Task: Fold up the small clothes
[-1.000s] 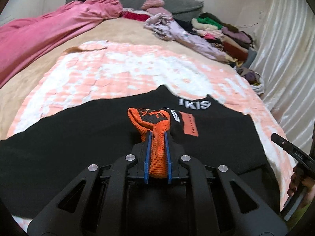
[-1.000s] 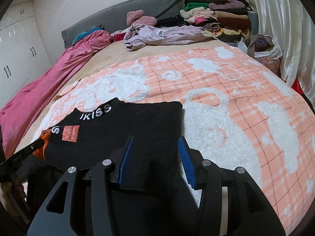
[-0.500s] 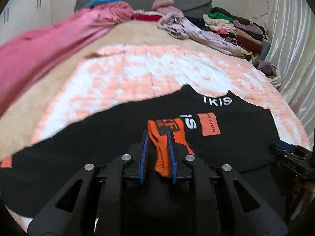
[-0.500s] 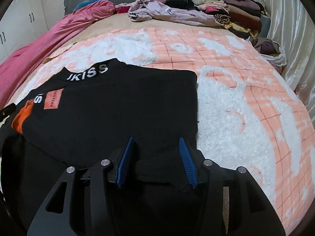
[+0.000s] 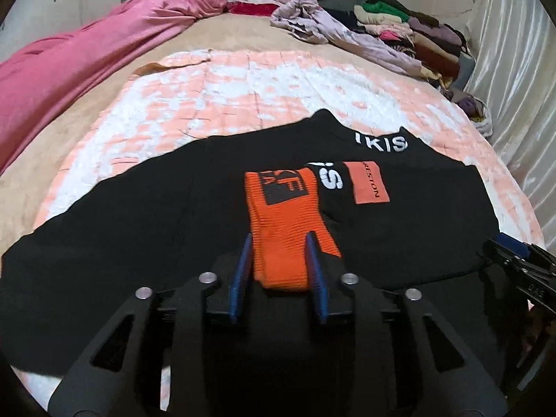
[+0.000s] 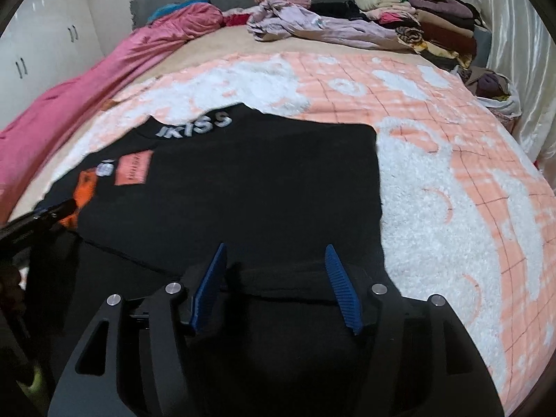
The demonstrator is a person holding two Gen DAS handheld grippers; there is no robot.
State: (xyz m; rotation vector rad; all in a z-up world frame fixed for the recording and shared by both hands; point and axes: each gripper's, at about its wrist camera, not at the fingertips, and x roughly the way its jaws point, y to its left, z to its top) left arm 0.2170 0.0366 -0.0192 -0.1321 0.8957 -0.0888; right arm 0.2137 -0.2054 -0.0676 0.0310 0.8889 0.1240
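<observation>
A black sweater (image 5: 139, 208) with white letters and an orange patch (image 5: 368, 182) lies spread on the peach and white blanket (image 5: 243, 87). Its orange ribbed cuff (image 5: 285, 208) is folded onto the chest and lies flat. My left gripper (image 5: 278, 239) has the cuff's near end between its blue pads; the jaws are opening and the left pad stands off the cloth. In the right wrist view the sweater (image 6: 260, 180) is folded over, and my right gripper (image 6: 276, 250) is opening wide over a ridge of its black hem. The left gripper (image 6: 52, 212) shows at the left edge.
A pink quilt (image 5: 87, 59) runs along the bed's left side. A lilac garment (image 5: 330, 27) and a stack of folded clothes (image 5: 417, 31) lie at the head of the bed. A bag of clothes (image 6: 493, 87) sits by the shiny curtain (image 5: 514, 69) on the right.
The orange cuff went from bunched upright in tight left jaws to lying flat on the sweater as they spread. The right jaws widened and moved in over the folded hem.
</observation>
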